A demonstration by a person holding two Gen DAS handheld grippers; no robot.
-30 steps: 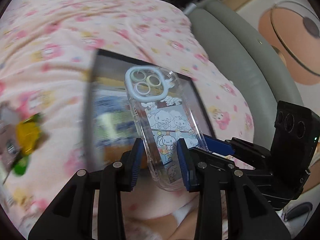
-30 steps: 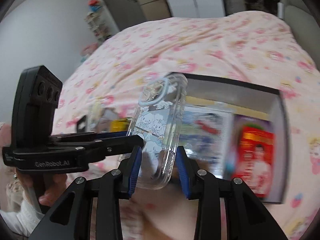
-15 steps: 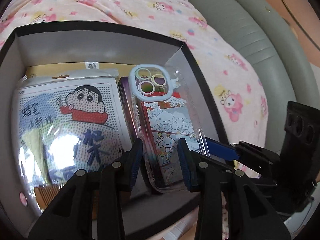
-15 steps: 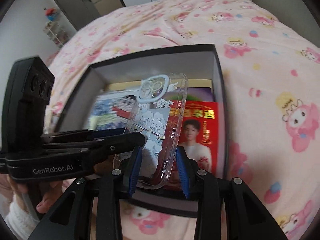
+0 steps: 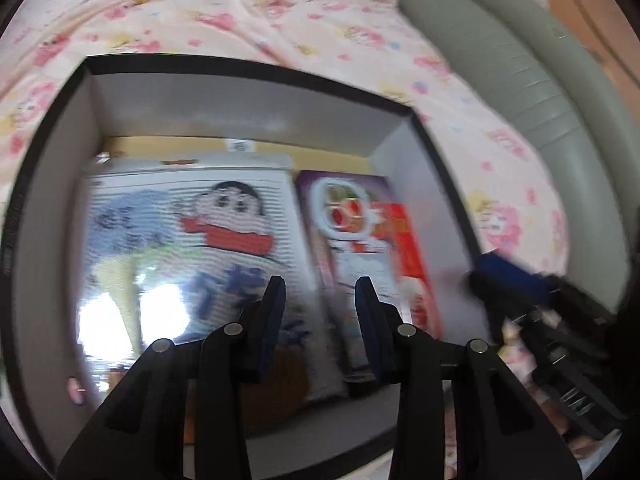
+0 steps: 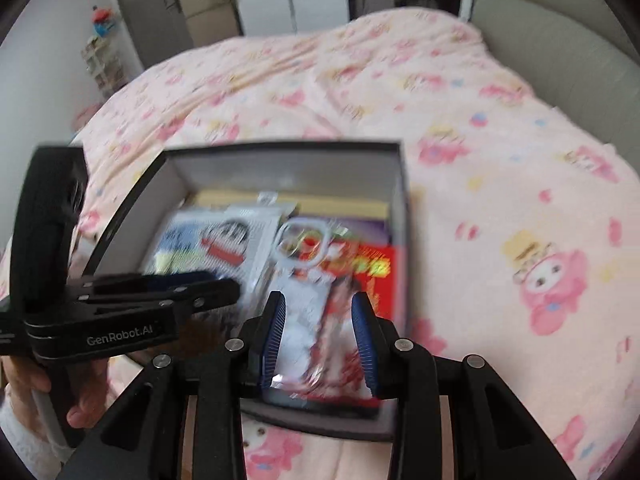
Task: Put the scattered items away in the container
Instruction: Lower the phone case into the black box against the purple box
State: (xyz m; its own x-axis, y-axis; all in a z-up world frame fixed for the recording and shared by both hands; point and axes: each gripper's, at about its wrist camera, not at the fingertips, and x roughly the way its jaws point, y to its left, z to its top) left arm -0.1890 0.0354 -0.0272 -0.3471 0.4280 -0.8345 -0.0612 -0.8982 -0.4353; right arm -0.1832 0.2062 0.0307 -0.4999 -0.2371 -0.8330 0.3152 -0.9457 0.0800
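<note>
Pink bedding (image 6: pixel 460 128) surrounds box (image 6: pixel 280 150); packets (image 5: pixel 180 240) inside.

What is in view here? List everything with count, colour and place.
box: 1, black outside, grey inside, on the bedspread
cartoon packet: 1, white and blue, left in the box
red card: 1, red, right in the box
phone case: 1, clear, white camera ring, over the red card
bedspread: 1, pink, patterned
cushion: 1, grey-green, beyond the bedspread
left claw: black, blue pads, over the box
right claw: black, blue pads, around the phone case
</note>
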